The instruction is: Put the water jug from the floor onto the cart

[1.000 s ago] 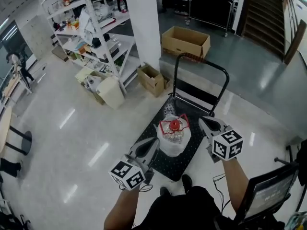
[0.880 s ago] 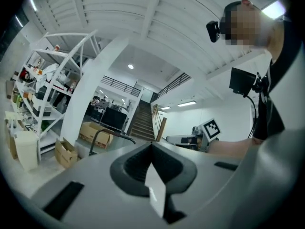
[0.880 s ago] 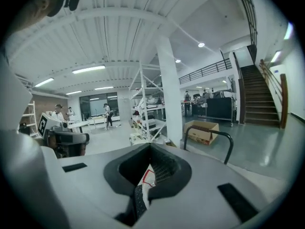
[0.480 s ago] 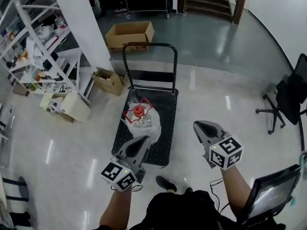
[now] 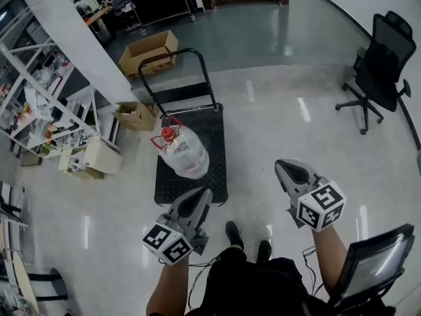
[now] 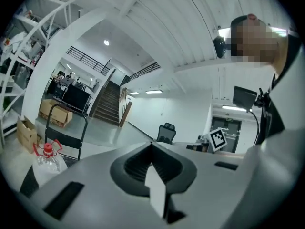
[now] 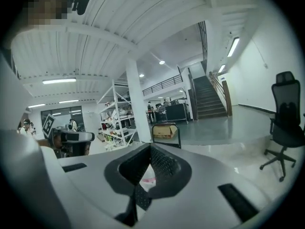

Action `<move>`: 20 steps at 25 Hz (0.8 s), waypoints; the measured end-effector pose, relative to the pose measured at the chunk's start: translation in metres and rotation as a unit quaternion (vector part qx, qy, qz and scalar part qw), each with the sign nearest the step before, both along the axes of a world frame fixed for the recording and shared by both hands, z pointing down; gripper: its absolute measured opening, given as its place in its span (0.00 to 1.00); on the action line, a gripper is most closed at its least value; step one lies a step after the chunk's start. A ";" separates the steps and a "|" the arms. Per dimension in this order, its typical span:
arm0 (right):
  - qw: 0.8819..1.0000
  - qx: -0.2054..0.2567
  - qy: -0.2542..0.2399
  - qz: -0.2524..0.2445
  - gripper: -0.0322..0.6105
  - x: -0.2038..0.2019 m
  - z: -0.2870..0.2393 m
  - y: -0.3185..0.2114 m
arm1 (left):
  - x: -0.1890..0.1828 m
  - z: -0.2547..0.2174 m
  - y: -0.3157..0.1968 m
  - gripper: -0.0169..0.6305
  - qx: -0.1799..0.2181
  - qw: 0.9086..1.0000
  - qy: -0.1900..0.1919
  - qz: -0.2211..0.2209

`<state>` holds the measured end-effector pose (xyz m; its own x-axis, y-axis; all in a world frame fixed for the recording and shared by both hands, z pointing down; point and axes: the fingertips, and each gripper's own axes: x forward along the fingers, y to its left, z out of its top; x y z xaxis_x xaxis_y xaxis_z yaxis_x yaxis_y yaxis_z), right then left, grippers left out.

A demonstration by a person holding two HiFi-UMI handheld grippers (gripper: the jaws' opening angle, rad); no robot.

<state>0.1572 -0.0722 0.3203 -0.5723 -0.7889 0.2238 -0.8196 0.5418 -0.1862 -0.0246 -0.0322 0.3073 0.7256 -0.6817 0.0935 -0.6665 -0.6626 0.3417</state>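
Glossy pale floor [image 5: 276, 124] fills the frame. The water jug [image 5: 184, 155] stands upright on the black cart [image 5: 212, 133], centre-left, on the deck's left half. Shelving [image 5: 39, 104] and cardboard boxes [image 5: 135, 115] border the left edge. An office chair [image 5: 380, 61] stands upper right, with open floor between. Left gripper [image 5: 204, 192] and right gripper [image 5: 283, 167]: jaws clenched, empty.

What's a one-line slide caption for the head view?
Water jug stands on the cart; left hand-held gripper and right hand-held gripper, both shut and empty, clear of the jug.

cart [image 5: 213, 147]: black deck, the water jug [image 5: 184, 155] stands on it.
floor [image 5: 276, 117]: glossy; carries cart, cardboard box [image 5: 148, 51], office chair [image 5: 381, 64].
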 end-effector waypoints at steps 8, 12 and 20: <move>0.998 0.027 0.013 0.046 0.05 0.000 -0.023 0.100 | -0.003 -0.010 0.088 0.03 0.028 0.997 -0.042 0.056; 0.996 0.022 0.017 0.083 0.05 -0.022 -0.017 0.164 | -0.022 -0.006 0.138 0.03 0.047 0.994 -0.045 0.092; 0.992 0.007 0.018 0.127 0.05 -0.078 -0.018 0.273 | -0.077 -0.007 0.213 0.03 0.056 0.987 -0.055 0.142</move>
<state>0.0792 0.2003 0.3026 -0.3464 -0.9099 0.2283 -0.9360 0.3191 -0.1484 -0.1011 0.1804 0.3008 0.8786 -0.4627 0.1180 -0.4774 -0.8578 0.1904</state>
